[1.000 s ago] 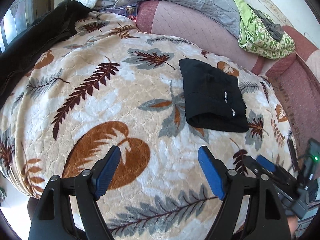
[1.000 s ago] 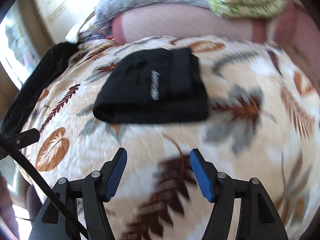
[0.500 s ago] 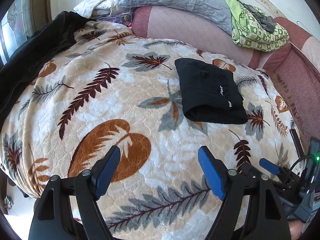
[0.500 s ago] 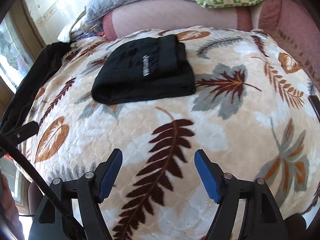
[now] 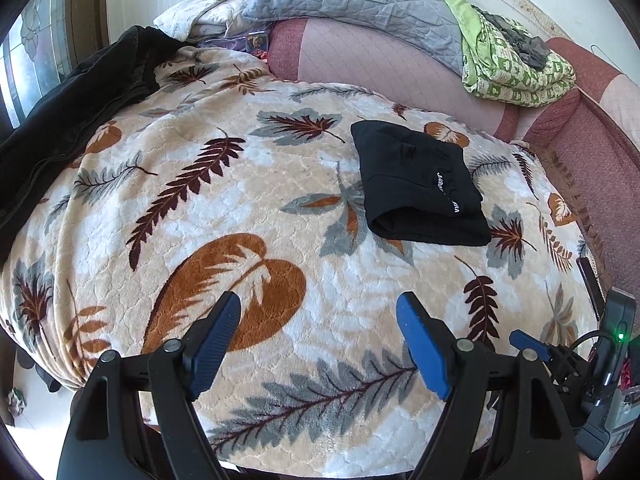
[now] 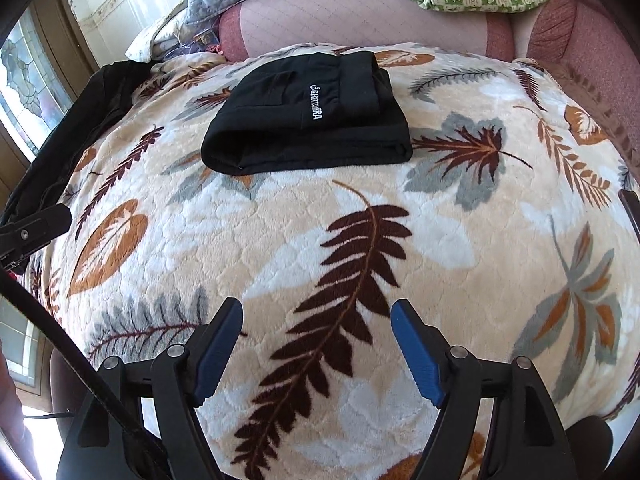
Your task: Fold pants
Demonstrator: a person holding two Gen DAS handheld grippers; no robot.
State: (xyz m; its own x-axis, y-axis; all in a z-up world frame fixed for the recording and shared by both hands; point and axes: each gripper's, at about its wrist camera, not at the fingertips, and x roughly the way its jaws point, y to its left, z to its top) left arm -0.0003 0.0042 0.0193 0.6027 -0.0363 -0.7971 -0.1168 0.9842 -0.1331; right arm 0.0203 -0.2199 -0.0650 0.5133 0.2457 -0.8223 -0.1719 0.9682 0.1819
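The black fabric pants (image 5: pixel 420 188) (image 6: pixel 312 116) lie folded into a compact, thick rectangle, white lettering facing up, flat on the leaf-patterned fleece blanket (image 5: pixel 240 208), upper right of centre in the left view.

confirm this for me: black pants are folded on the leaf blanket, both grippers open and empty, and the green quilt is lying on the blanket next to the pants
Not quite. The green quilt sits on the sofa back, apart from the pants, as the left wrist view shows. The rest holds.

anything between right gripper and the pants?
Only bare leaf-print blanket between the right gripper and the folded pants, clearest in the right wrist view.
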